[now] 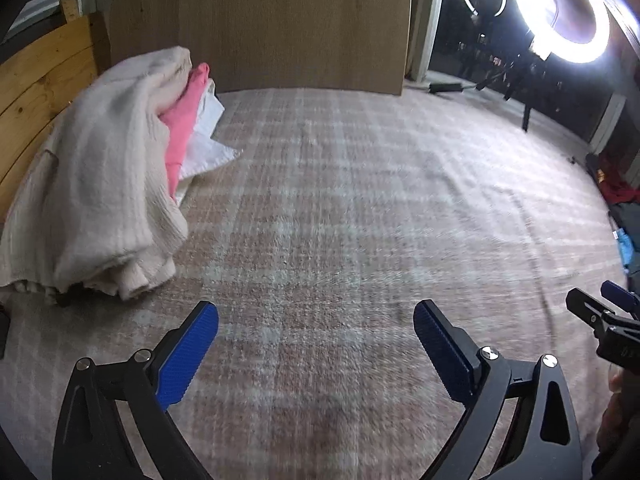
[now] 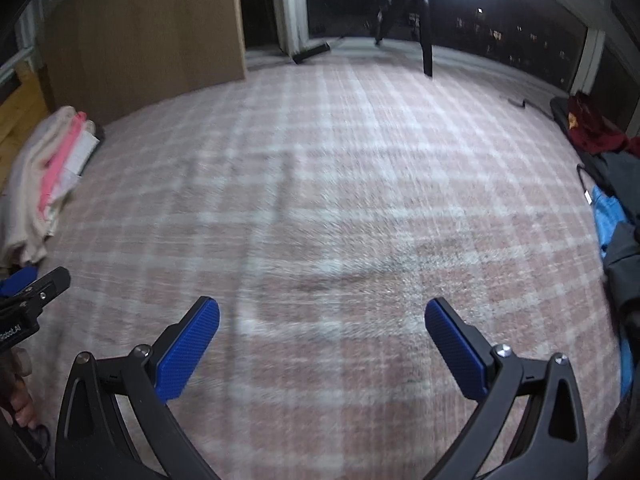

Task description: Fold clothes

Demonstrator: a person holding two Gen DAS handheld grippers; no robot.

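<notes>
Clothes: a stack of folded pieces sits at the left edge of the pink-and-white plaid blanket (image 1: 340, 200), against the light wooden headboard (image 1: 36, 80). Top layer is a cream ribbed knit sweater (image 1: 100, 168), draped over the stack with its hem bunched at the near end. Under it, a pink folded garment (image 1: 184, 120) pokes out along the right side, and a white folded cloth (image 1: 208, 140) lies below that, its corner sticking out onto the blanket. Same stack shows small and blurred at the far left in the right wrist view.

Left gripper (image 1: 316, 320): jaws spread wide, blue ribbed pads (image 1: 188, 356) apart, nothing between them, angled down at bare blanket. It is near the stack but not touching it; stack is to its left.

Right gripper (image 2: 322, 316): jaws also wide, nothing between the pads, over the middle of the blanket, well apart from the stack. Each gripper shows at the edge of the other's view, so they sit side by side.

Second pile at the right edge of the blanket: a dark red cloth (image 2: 592, 128), a bright blue fabric (image 2: 608, 216) and dark grey garments (image 2: 624, 256), loose and unfolded.

Behind: a tan wooden panel (image 1: 260, 24), a lit ring light (image 1: 560, 12) on a stand, dark windows. Both views have motion blur.
</notes>
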